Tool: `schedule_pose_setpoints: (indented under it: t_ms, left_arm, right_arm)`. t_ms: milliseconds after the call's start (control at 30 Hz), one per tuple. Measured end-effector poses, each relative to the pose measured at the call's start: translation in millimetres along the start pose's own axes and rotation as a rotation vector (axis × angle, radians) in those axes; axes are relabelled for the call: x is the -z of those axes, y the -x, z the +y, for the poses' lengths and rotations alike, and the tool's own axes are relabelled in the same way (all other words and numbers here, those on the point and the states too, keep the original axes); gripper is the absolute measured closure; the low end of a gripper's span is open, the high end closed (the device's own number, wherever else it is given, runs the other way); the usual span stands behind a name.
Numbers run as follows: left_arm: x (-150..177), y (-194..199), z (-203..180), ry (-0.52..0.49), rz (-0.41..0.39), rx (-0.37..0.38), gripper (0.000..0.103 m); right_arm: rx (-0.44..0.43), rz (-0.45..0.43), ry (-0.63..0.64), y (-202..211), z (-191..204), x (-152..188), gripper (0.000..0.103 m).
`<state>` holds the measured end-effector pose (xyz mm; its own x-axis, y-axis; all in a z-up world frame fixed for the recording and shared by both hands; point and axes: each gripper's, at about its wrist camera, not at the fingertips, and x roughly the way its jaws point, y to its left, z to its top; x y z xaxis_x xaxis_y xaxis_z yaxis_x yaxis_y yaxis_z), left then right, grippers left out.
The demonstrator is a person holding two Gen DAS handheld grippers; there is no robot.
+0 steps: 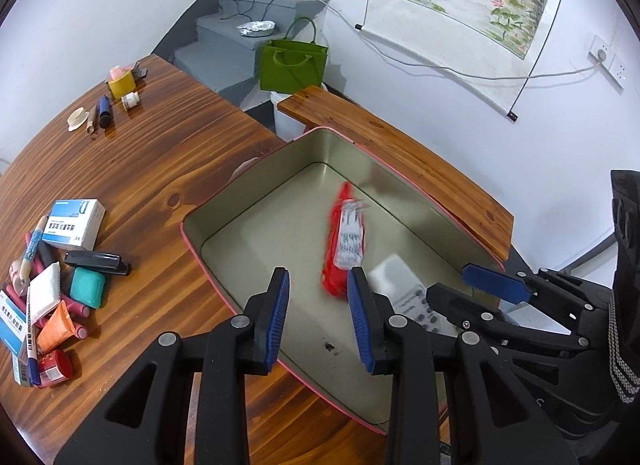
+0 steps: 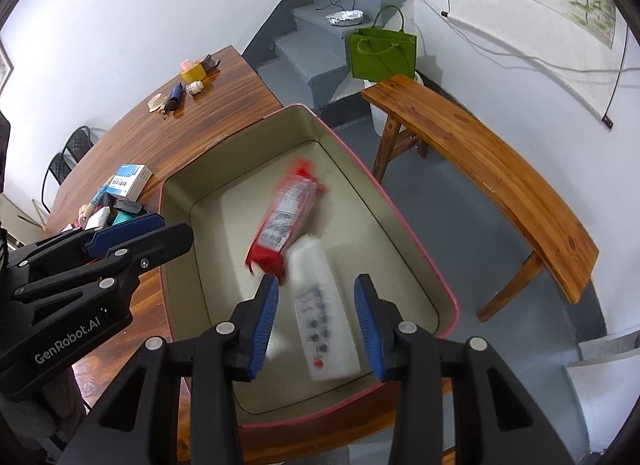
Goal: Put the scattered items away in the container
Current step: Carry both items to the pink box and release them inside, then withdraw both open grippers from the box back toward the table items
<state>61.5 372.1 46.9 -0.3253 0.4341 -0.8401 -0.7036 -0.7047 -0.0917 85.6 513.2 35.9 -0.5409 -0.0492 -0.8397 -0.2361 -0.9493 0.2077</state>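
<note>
Bright even light, fisheye-bent edges, red packet (image 1: 345, 243) motion-blurred.

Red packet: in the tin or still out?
In. The red packet lies on the tin floor beside the white remote.

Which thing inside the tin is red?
The long packet lying in the middle of the tin is red. The remote beside it is white with buttons.
</note>
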Motion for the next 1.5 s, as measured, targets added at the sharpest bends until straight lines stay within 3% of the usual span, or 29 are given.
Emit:
schedule_pose_setpoints:
  t_ms: [467, 933, 1200, 1500]
  left_arm:
    - [0.1, 23.4, 15.8, 0.015, -0.071, -0.098, 0.070]
    - [12.6, 50.0, 66.0, 0.138, -0.101, -0.217, 0.070]
    - [29.9, 69.0, 111.3, 0.236, -0.110, -0.300, 0.070]
    - [64.7, 85.2, 168.7, 0.374, -0.079, -0.372, 0.070]
  right_arm:
    - [-0.013, 0.005, 0.016, -2.5, 9.1, -2.3, 0.059]
    - [-0.088, 0.011, 0.061, -10.9, 43.9, -12.0, 0.059]
    - [-0.139, 0.010, 0.120, -16.6, 83.5, -16.6, 0.038]
    - [-0.215, 0.029, 0.220, -26.8, 143.2, -17.3, 0.035]
